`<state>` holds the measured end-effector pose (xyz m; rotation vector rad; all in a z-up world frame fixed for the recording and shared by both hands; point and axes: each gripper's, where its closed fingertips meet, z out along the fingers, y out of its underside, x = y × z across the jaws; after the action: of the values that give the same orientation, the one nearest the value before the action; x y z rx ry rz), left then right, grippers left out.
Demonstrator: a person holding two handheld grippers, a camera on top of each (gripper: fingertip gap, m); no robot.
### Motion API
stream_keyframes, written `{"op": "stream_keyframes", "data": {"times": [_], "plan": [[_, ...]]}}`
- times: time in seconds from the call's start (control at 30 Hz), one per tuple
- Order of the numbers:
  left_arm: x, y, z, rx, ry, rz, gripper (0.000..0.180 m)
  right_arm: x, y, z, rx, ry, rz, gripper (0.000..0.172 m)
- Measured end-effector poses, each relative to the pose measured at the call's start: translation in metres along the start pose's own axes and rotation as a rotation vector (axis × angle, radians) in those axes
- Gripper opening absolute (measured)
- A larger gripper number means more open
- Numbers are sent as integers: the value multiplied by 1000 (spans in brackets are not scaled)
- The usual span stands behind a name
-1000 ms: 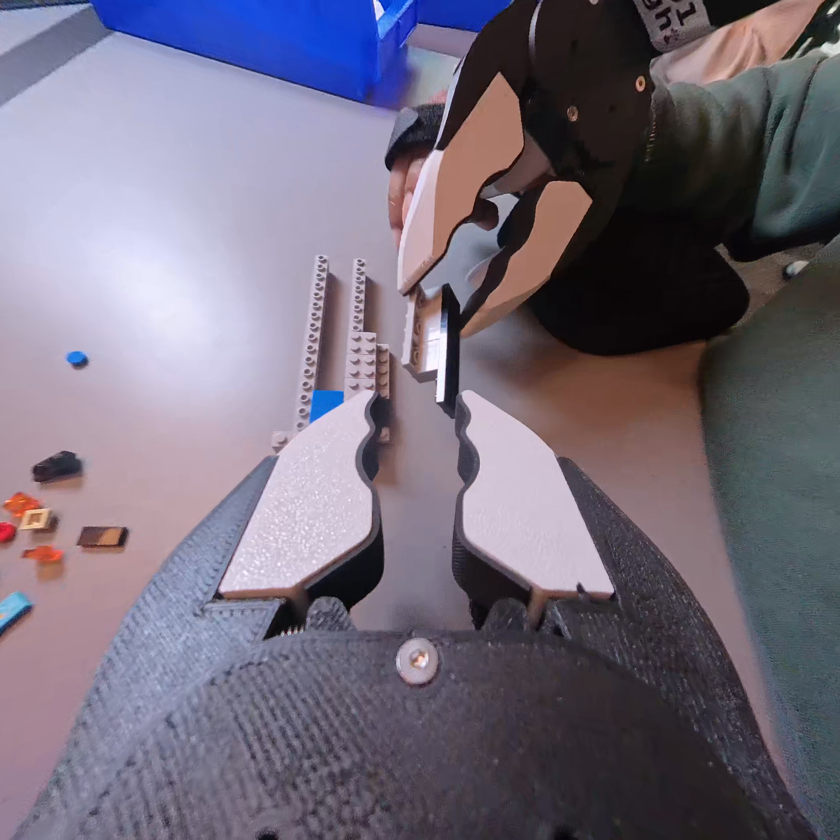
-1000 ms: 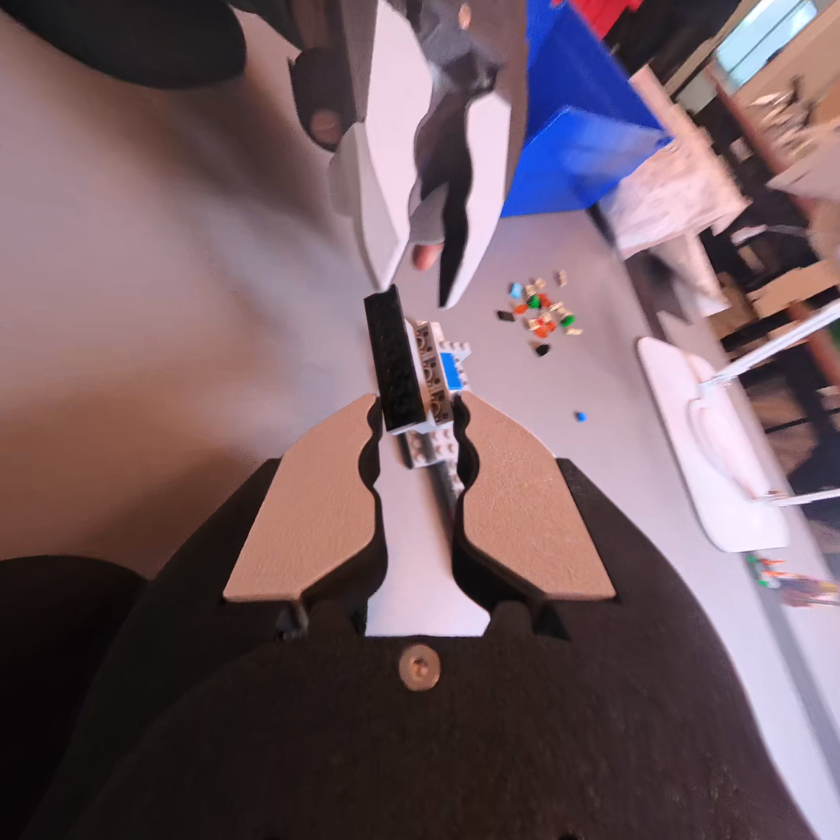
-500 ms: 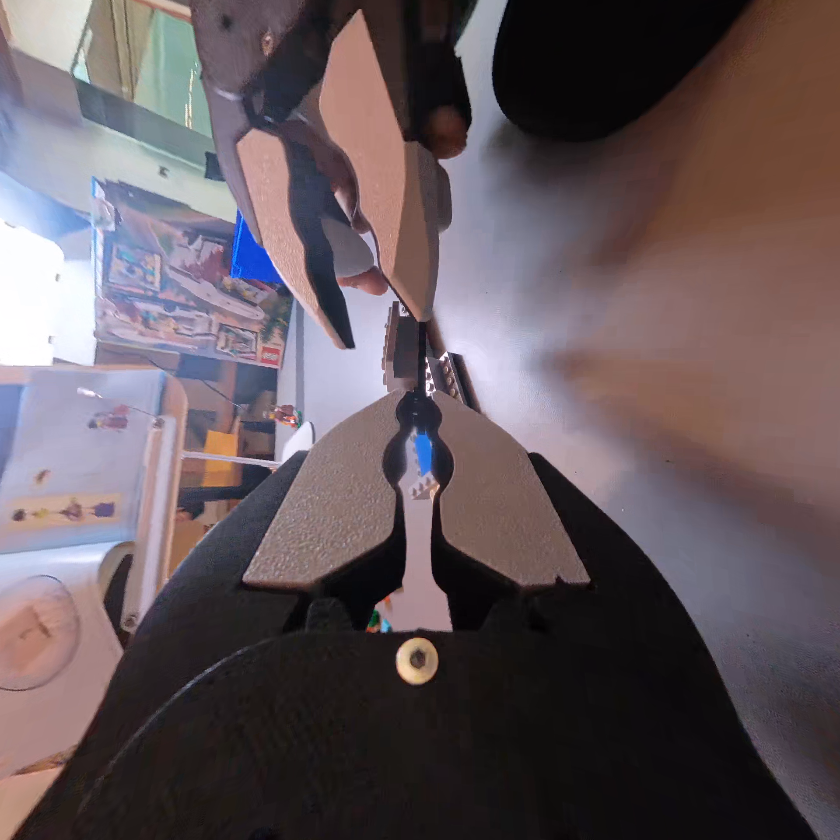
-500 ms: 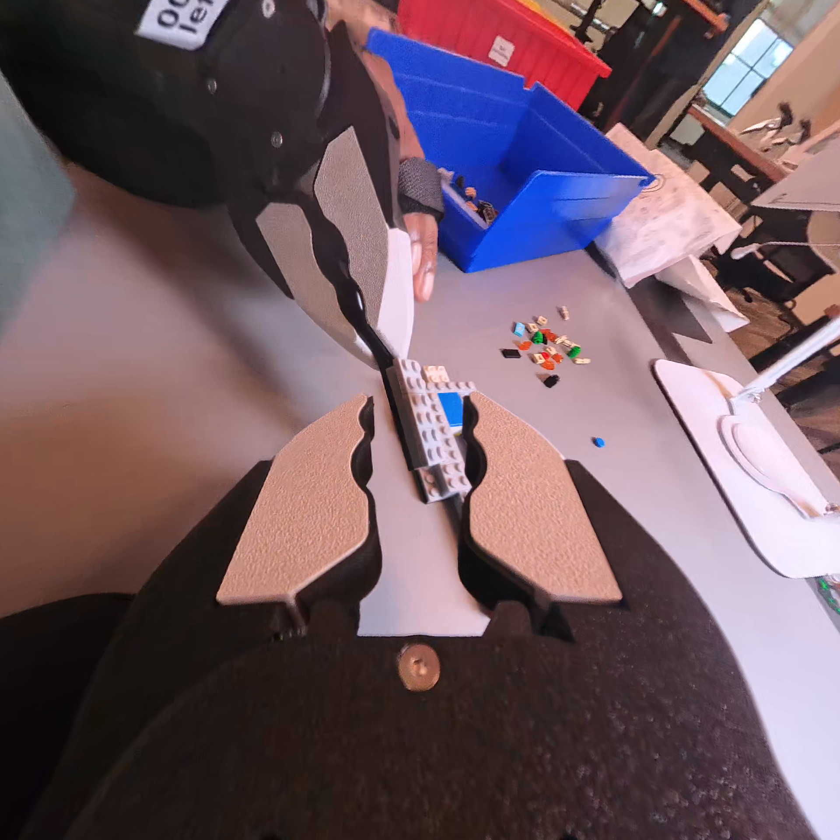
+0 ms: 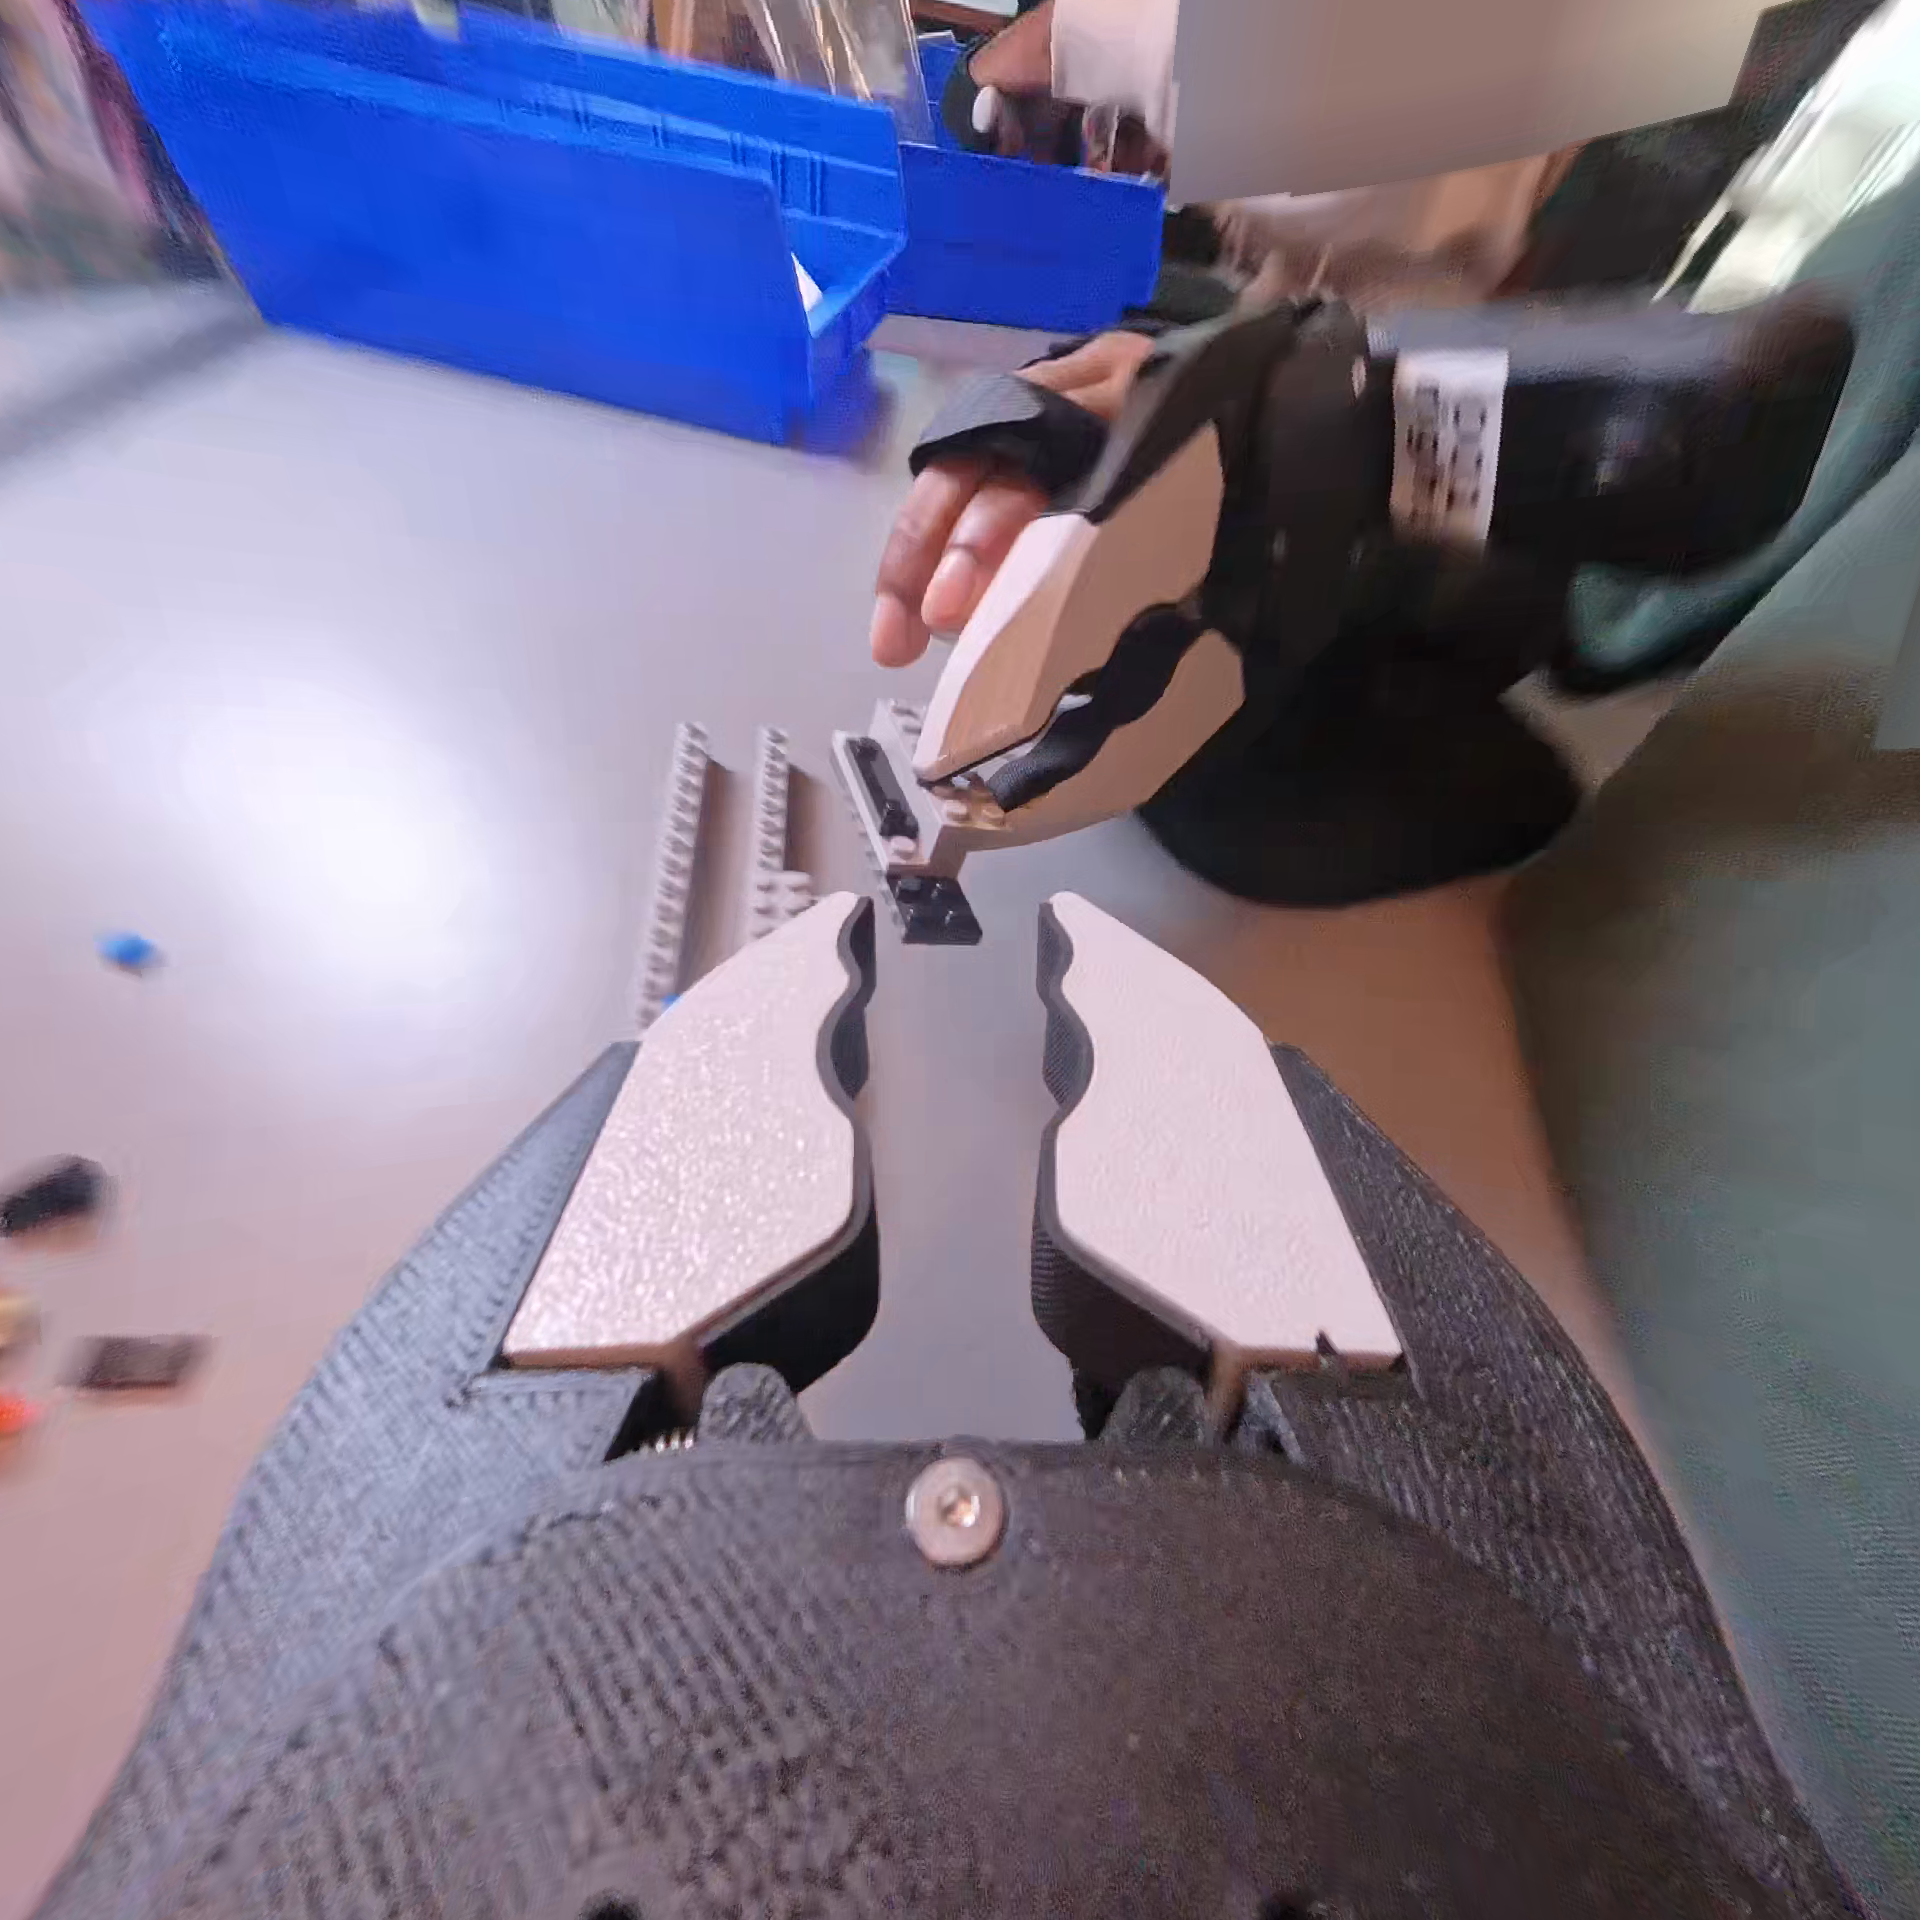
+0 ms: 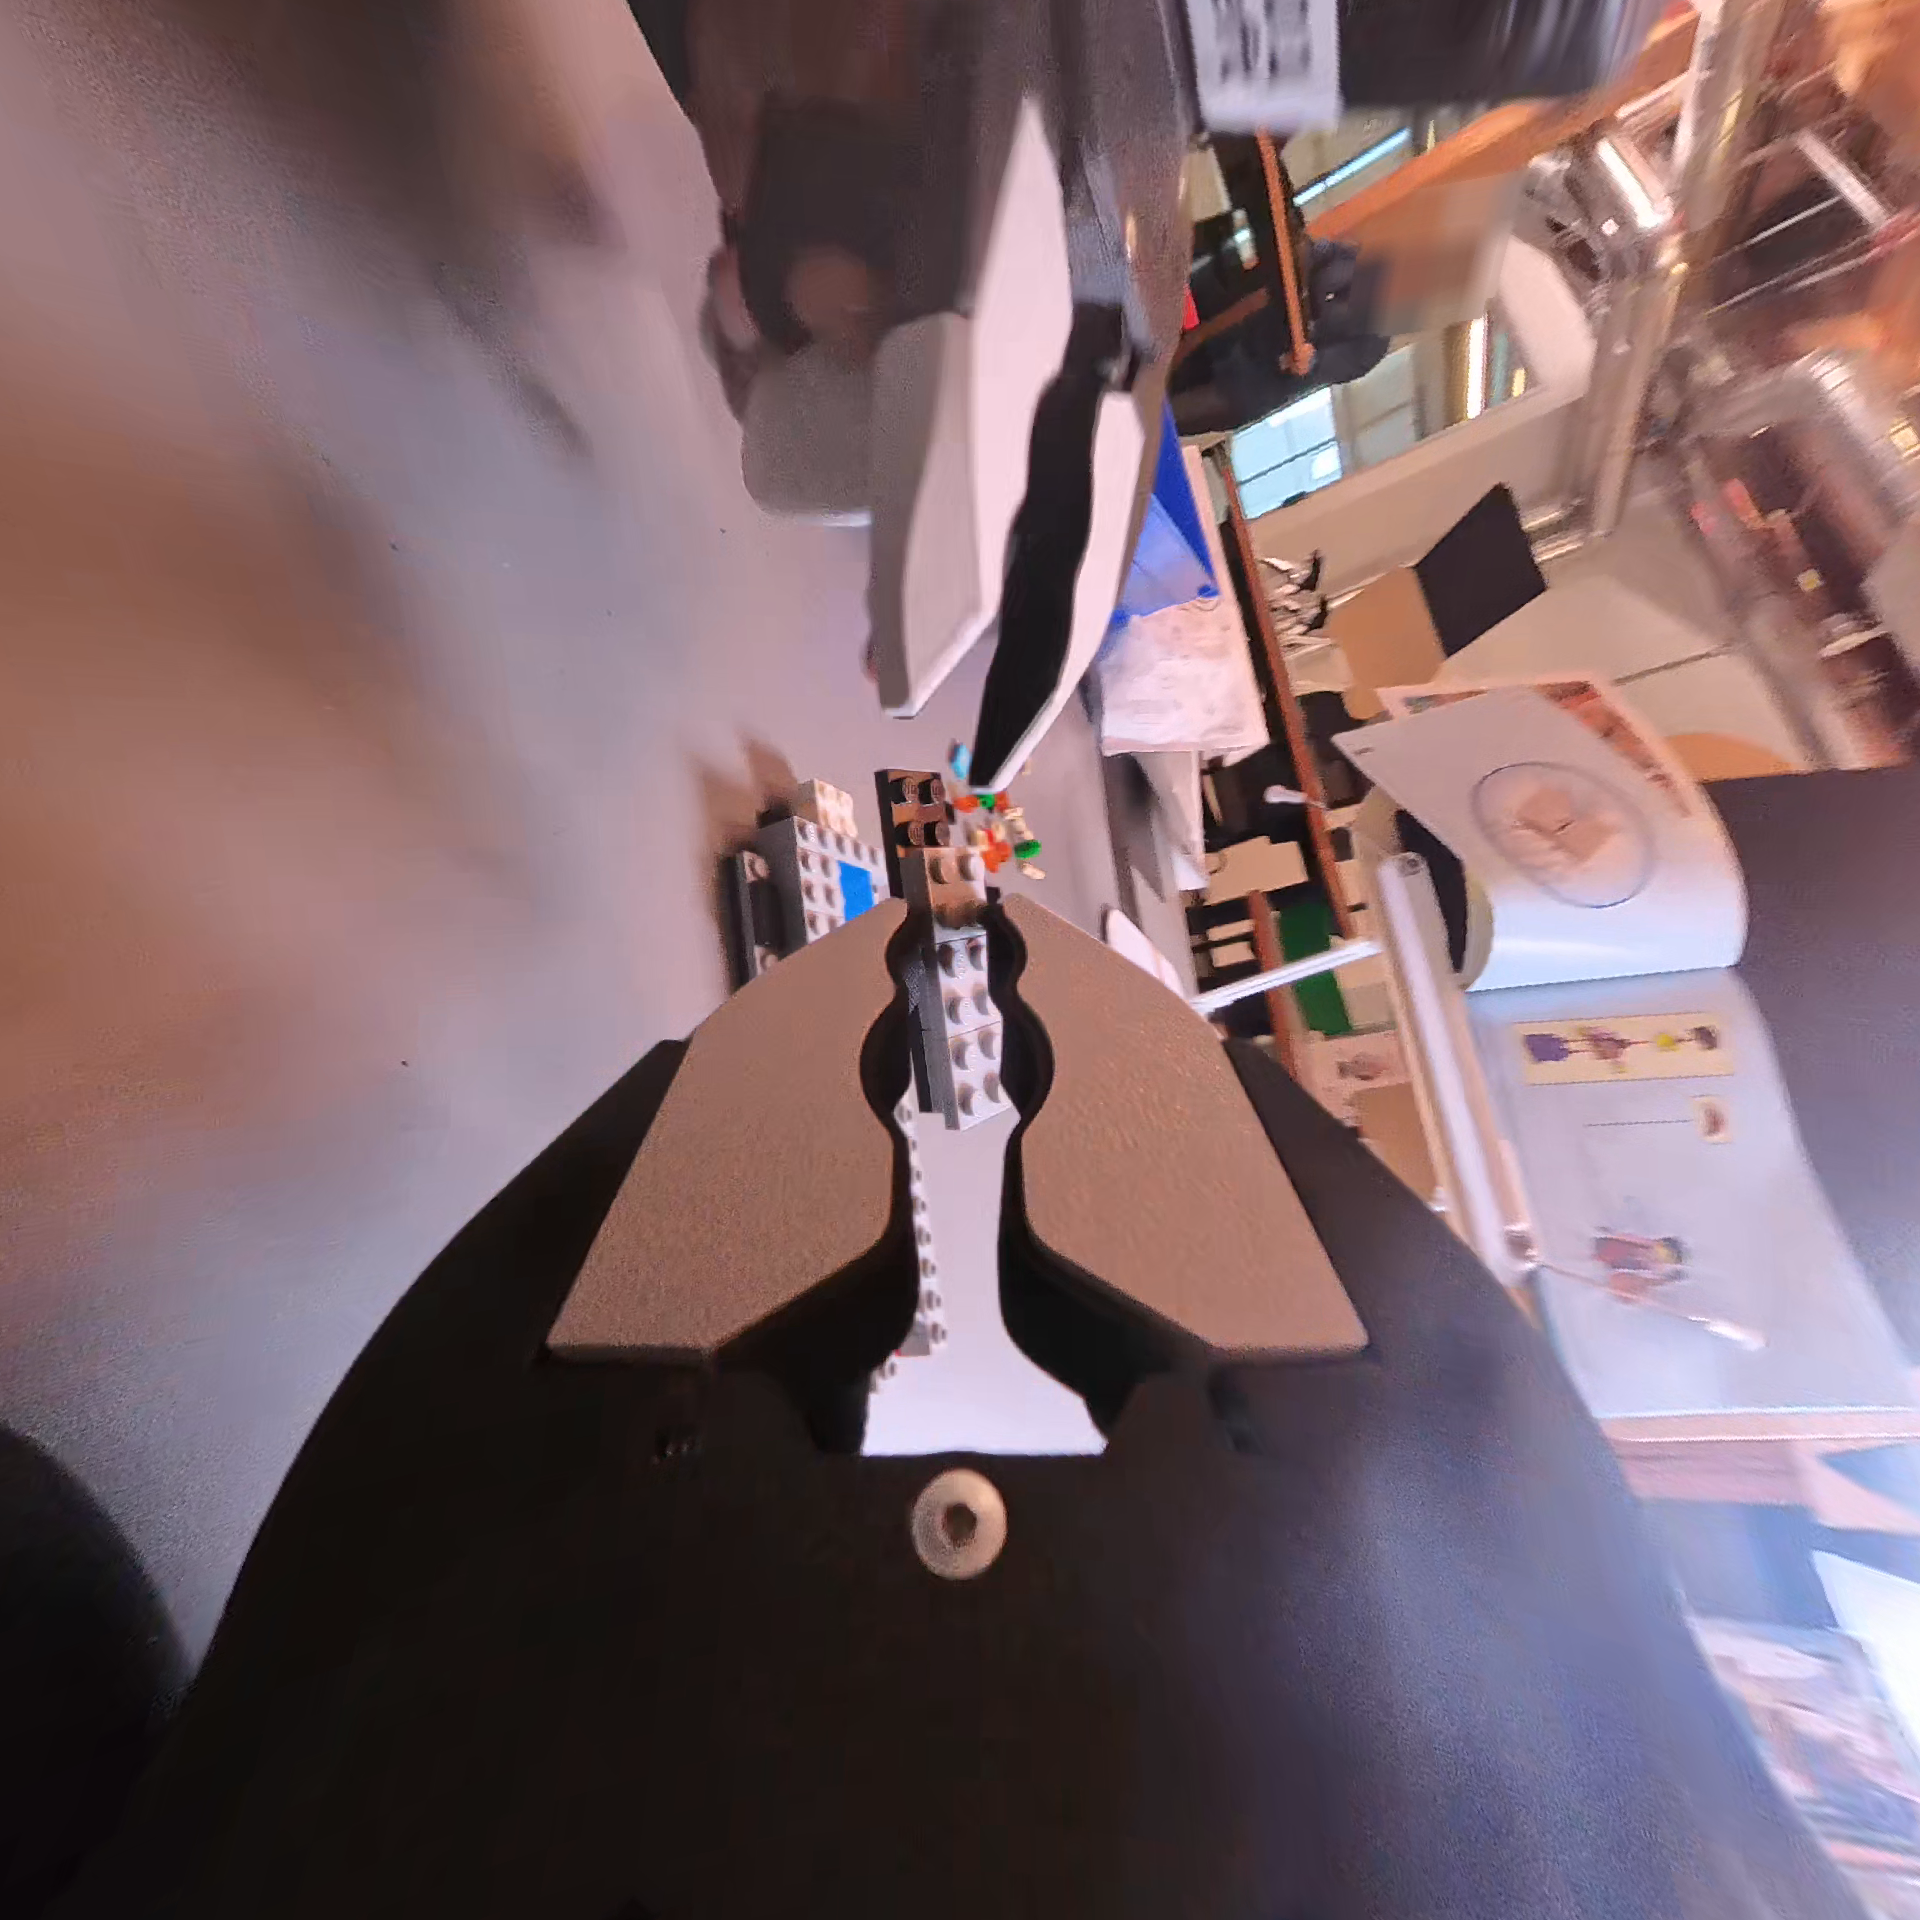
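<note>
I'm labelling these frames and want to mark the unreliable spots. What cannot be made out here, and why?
- Small loose pieces at the left wrist view's left edge: blurred and cut off.
- Blue bin contents: hidden behind its wall.
- Grey brick strip in the right gripper: its rear end is hidden by the fingers.
- Tiny coloured pieces in the right wrist view: too small and blurred.
- Person's upper body: masked.
</note>
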<state>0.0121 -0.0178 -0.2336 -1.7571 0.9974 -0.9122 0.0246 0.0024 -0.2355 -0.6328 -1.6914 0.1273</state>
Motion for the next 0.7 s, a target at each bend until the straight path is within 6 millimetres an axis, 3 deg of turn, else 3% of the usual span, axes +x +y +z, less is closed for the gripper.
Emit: {"op": "stream_keyframes", "data": {"times": [0.07, 0.13, 0.27, 0.4, 0.57, 0.63, 0.7], "plan": [[2, 8, 7, -5, 69, -175, 31, 1, -2, 1, -4, 37, -58, 12], [1, 12, 13, 1, 79, -261, 18, 2, -5, 2, -3, 62, -107, 12], [1, 2, 13, 92, 157, -416, 12, 6, -7, 0, 0, 102, -145, 12], [-2, 13, 15, -7, 58, -241, 12, 2, -6, 1, 23, 47, -48, 12], [-3, 20, 17, -97, -14, -89, 12, -1, -8, -2, 109, -82, 251, 12], [-17, 33, 15, -170, -109, 20, 5, 1, -14, -6, 172, -151, 403, 11], [-11, 28, 13, -138, -70, -23, 5, 3, -12, -8, 166, -158, 426, 11]]}}
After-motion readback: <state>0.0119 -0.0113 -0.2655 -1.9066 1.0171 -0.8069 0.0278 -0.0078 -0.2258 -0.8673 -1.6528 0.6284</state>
